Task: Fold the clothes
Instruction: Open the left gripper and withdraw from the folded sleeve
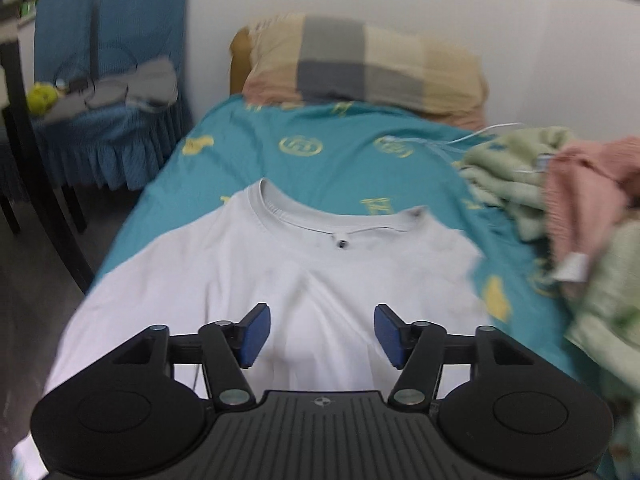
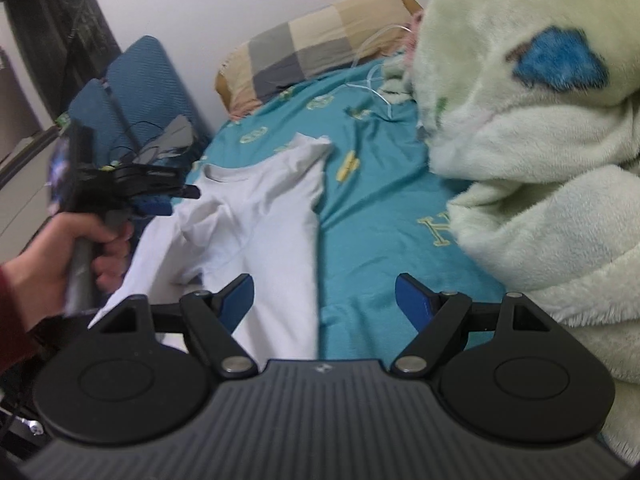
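Observation:
A white T-shirt lies on the teal bed sheet, collar toward the pillow. My left gripper is open and empty, hovering over the shirt's chest. In the right wrist view the shirt lies left of centre with one side folded inward and a sleeve pointing toward the pillow. My right gripper is open and empty above the shirt's right edge and the sheet. The left gripper also shows there, held in a hand above the shirt's left shoulder.
A checked pillow lies at the bed's head. A fluffy green blanket and pink and green clothes pile on the bed's right side. A blue covered chair stands left of the bed. A thin white cable lies near the pillow.

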The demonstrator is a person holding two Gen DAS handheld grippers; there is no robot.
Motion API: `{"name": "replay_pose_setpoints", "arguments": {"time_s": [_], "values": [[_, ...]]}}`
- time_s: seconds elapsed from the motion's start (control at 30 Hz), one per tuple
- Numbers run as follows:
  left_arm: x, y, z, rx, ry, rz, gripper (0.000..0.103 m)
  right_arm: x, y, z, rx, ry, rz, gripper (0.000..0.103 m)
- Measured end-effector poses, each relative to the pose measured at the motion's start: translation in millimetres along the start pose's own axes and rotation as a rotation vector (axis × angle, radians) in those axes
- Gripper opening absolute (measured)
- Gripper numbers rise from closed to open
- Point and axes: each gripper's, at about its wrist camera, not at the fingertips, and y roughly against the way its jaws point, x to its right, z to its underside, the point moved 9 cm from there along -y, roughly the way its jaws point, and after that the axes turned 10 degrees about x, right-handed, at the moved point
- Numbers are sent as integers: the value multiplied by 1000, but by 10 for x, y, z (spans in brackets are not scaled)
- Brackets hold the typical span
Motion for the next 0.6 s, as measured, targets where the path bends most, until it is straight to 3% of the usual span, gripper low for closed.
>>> {"name": "replay_pose_setpoints", "arguments": {"time_s": [0.13,0.3,0.47,0.6], "values": [[176,936,281,11,-21,25,66,-73,132,-52,17,2,-25,79],[318,1861,865,-22,1,51,66,-208,390,-114,41,47,-39,79],[310,2361,1372,-53,81,73,66,-383,777,-162,65,78,-58,79],[276,2504,1686,-87,50,61,65,-452,1095,-132,57,77,-41,79]]}}
